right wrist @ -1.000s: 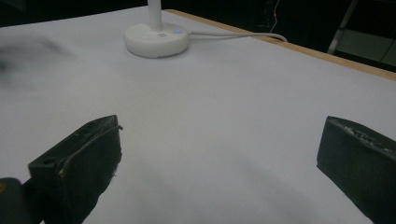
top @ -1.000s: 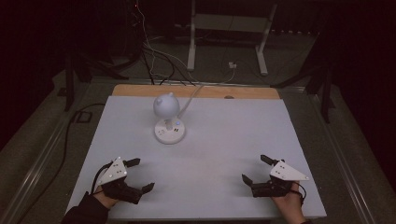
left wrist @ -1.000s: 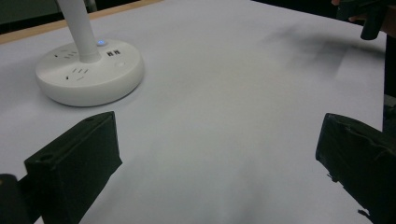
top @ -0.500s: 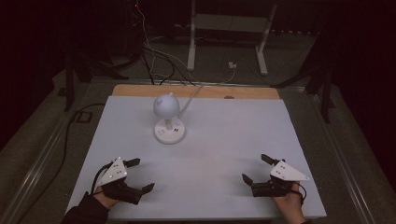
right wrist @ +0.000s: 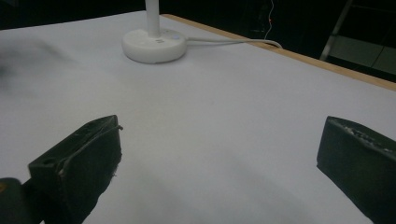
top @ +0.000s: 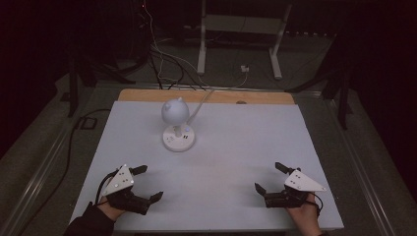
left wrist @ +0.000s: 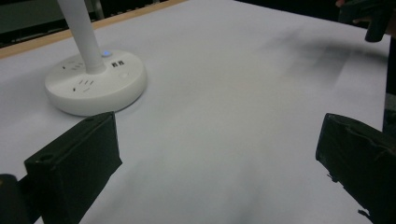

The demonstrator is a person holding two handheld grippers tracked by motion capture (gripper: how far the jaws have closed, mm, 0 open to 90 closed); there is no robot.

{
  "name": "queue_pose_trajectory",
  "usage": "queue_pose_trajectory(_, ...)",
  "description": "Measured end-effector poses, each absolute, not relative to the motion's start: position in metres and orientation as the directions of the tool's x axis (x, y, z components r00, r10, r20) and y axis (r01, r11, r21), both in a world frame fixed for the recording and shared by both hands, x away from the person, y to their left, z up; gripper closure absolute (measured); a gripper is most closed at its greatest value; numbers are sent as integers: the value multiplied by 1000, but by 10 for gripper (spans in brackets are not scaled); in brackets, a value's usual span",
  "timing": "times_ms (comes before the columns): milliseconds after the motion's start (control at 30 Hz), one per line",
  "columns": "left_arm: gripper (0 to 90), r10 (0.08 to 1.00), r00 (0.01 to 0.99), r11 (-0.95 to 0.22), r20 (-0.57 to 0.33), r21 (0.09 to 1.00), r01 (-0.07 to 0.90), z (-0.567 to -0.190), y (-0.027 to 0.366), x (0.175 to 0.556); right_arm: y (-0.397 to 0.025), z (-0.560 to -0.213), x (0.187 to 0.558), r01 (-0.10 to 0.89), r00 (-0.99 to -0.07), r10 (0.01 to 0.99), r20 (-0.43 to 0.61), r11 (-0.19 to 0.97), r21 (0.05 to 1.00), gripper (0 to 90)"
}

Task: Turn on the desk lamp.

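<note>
A white desk lamp [top: 177,129] stands on the white table [top: 246,142], left of centre toward the back, with a round head and a round base. Its base [left wrist: 95,81] carries sockets and a small blue light, and also appears far off as the lamp base [right wrist: 154,44] in the right gripper view. My left gripper [top: 147,183] rests open near the front left edge, its jaws wide apart with nothing between them. At the front right, my right gripper [top: 270,177] also stands open and empty. Both point toward the table's middle.
A white cable [right wrist: 233,42] runs from the lamp base over the wooden back edge [top: 206,96]. Beyond the table are dark floor, loose cables and a white metal stand [top: 241,29]. The other hand's gripper [left wrist: 369,18] shows far off in the left gripper view.
</note>
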State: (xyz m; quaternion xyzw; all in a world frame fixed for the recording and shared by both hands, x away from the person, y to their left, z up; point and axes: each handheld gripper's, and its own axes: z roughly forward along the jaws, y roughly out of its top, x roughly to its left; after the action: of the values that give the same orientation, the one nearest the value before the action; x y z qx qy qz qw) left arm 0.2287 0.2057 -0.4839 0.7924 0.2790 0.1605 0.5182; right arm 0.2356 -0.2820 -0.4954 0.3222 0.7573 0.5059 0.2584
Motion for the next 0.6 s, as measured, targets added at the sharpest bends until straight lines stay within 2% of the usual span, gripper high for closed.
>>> queue_pose_trajectory(600, 3, 611, 791, -281, -40, 923, 263, -465, 195, 236, -281, -494, 235, 225, -655, 753, -62, 272, 936, 0)
